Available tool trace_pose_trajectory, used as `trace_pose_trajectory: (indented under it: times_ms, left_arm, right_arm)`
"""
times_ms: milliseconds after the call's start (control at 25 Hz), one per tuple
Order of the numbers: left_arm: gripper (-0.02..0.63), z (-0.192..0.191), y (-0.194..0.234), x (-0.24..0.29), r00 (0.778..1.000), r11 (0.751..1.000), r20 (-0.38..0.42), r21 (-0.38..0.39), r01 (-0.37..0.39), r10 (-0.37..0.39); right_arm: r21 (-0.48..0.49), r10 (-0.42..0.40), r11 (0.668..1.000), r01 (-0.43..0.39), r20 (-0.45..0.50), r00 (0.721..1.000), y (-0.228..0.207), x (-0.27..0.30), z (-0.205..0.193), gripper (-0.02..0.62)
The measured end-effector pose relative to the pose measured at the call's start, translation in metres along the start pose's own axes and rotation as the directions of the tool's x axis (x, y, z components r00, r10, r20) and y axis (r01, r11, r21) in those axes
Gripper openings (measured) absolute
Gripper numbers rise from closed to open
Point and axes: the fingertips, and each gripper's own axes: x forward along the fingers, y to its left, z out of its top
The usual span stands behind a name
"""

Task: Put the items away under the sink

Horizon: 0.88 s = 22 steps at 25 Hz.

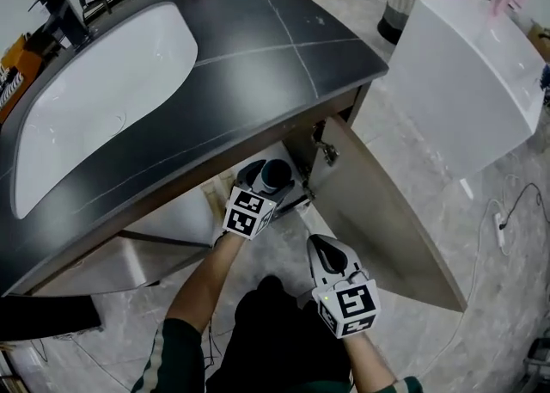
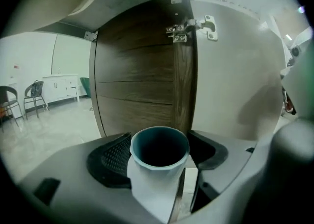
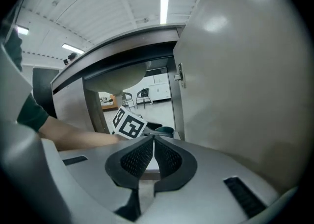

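My left gripper grasped one teal-lined cup at the open cabinet door below the counter. My right gripper was clenched, empty.

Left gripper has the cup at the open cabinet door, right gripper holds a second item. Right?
Not quite: the right gripper view shows the right gripper empty, jaws together. The left gripper does hold the cup at the open cabinet door.

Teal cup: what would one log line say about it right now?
left gripper: shut on teal cup | right gripper: jaws together, empty | cabinet door: open
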Motion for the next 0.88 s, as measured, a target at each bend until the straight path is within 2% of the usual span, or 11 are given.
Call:
trace_pose_trajectory:
  times_ms: [440, 880]
  left_arm:
    - [0.371, -0.010, 0.052, 0.068, 0.996, 0.997, 0.032, -0.016, -0.081, 0.081]
    - [0.373, -0.013, 0.059, 0.081, 0.989, 0.992, 0.081, -0.046, -0.117, 0.120]
  right_arm:
    - [0.033, -0.004, 0.999, 0.004, 0.004, 1.000, -0.016, 0.017, -0.032, 0.043]
    - [0.031, 0.004, 1.000, -0.004, -0.004, 1.000, -0.019, 0.017, -0.044, 0.043]
